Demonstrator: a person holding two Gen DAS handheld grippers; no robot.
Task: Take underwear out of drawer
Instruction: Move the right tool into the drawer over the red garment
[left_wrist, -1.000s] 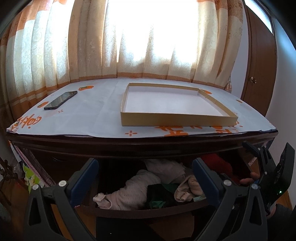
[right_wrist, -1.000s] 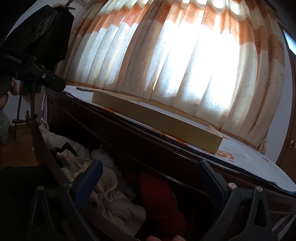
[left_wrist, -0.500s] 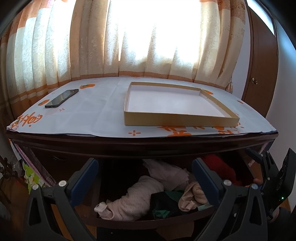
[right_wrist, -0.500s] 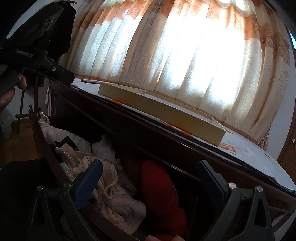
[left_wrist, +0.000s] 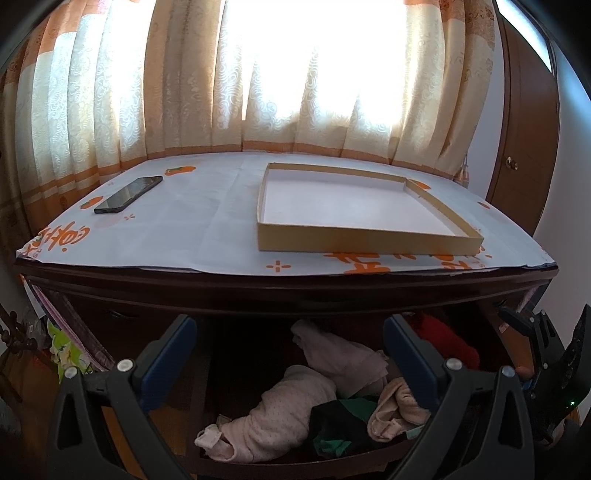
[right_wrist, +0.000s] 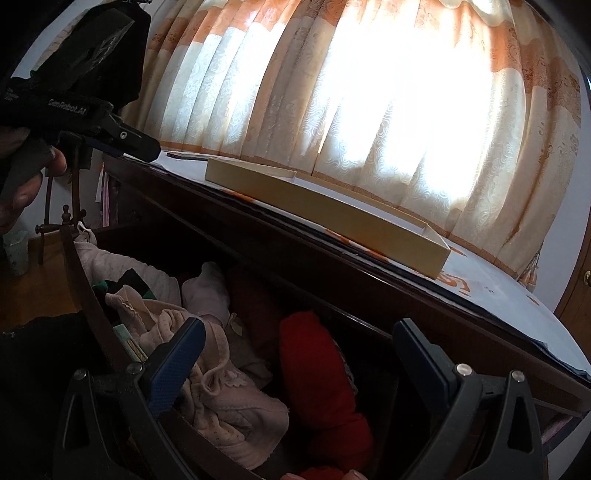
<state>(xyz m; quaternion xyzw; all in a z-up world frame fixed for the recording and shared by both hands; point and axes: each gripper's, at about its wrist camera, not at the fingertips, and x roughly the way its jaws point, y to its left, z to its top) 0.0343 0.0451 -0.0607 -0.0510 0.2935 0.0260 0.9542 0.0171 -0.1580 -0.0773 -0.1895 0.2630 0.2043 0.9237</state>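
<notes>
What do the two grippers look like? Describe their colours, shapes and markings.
Both the left gripper and the right gripper have black triangular frames with silver screws and flat blue pads. The left gripper's black body carries white "GenRobot.AI" lettering.

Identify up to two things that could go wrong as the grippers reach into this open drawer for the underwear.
The clothes lie tangled: closing on the pink garment may drag neighbours like the red item out too. The right gripper and left gripper are both open near the dresser's overhanging top edge and might knock it when lifting.
</notes>
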